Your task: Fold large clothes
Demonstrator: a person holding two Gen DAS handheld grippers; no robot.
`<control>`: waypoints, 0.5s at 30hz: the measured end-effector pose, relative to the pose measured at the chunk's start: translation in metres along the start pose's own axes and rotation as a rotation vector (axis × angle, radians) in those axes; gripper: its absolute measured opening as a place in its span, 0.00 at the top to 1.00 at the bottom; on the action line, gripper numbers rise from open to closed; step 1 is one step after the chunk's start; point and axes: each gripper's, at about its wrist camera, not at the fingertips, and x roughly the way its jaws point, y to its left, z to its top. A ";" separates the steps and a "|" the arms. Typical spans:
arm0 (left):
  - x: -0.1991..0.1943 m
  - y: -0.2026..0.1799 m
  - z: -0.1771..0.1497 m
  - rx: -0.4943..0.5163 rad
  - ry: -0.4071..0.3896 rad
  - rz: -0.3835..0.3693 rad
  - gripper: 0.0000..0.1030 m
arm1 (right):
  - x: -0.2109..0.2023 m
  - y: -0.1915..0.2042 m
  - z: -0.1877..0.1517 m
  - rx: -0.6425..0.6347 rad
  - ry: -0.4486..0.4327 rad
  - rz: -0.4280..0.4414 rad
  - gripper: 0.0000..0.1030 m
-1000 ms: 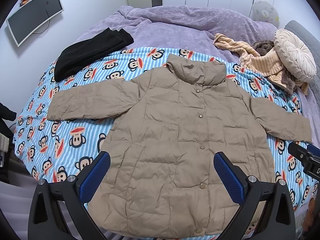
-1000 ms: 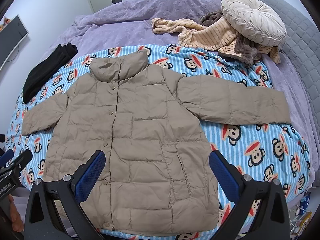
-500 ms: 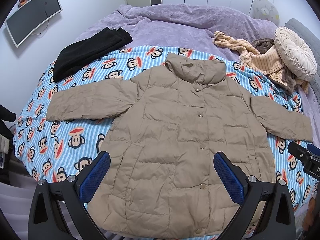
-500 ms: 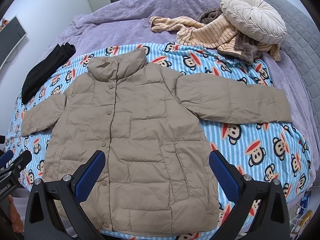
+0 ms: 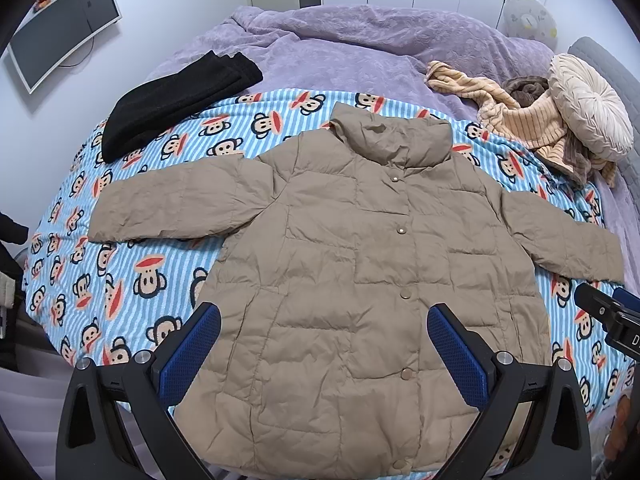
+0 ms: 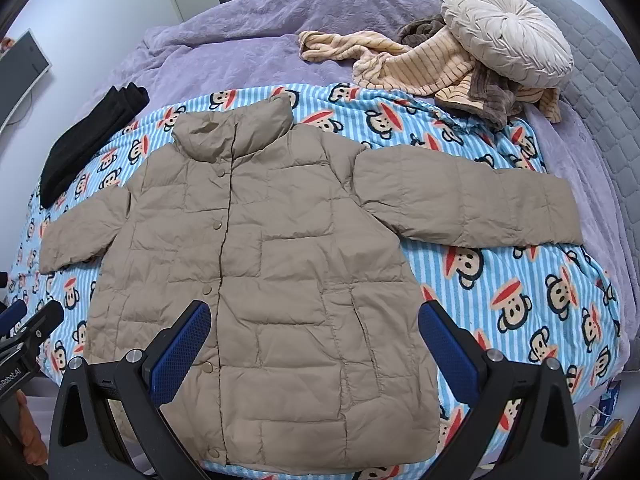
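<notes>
jacket flat on bed, front up, sleeves out, ready for folding | left gripper spread wide, empty, hovering over hem just ahead | right gripper likewise released, sleeve ahead to its right | no fold started

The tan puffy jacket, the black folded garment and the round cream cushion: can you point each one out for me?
tan puffy jacket (image 5: 360, 280), left wrist view, on its chest panel.
black folded garment (image 5: 176, 100), left wrist view, on its middle.
round cream cushion (image 6: 508, 32), right wrist view, on its pleated face.
</notes>
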 end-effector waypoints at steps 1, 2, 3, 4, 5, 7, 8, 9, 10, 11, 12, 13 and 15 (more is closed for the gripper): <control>0.000 0.000 0.000 0.000 0.000 0.000 0.00 | -0.002 0.003 0.001 -0.001 0.000 -0.002 0.00; 0.000 0.000 0.000 0.000 0.001 0.000 0.00 | 0.000 0.000 0.000 0.000 0.001 0.001 0.00; 0.000 0.000 0.000 0.000 0.001 0.000 0.00 | 0.000 0.001 0.000 0.000 0.001 0.000 0.00; 0.001 0.000 0.000 -0.002 0.003 -0.002 0.00 | 0.000 0.002 0.001 -0.001 0.002 -0.001 0.00; 0.002 0.000 0.001 -0.004 0.005 -0.003 0.00 | 0.001 0.001 0.001 0.000 0.002 0.000 0.00; 0.003 0.000 0.001 -0.007 0.007 -0.005 0.00 | -0.001 0.005 0.001 -0.001 0.004 -0.001 0.00; 0.004 0.001 0.002 -0.008 0.008 -0.007 0.00 | 0.001 0.003 0.001 -0.001 0.003 -0.002 0.00; 0.004 0.001 0.002 -0.007 0.008 -0.007 0.00 | 0.001 0.003 0.001 0.000 0.003 -0.001 0.00; 0.004 0.001 0.002 -0.006 0.009 -0.008 0.00 | 0.000 0.005 0.001 0.001 0.004 -0.001 0.00; 0.005 0.001 0.003 -0.005 0.011 -0.011 0.00 | 0.000 0.005 0.001 0.004 0.005 0.001 0.00; 0.006 0.001 0.003 -0.005 0.012 -0.015 0.00 | 0.001 0.006 0.000 0.004 0.005 0.001 0.00; 0.008 0.002 0.005 -0.005 0.015 -0.017 0.00 | 0.000 0.007 0.001 0.002 0.005 0.000 0.00; 0.011 0.006 0.006 -0.010 0.025 -0.020 0.00 | 0.001 0.007 0.001 0.002 0.005 -0.001 0.00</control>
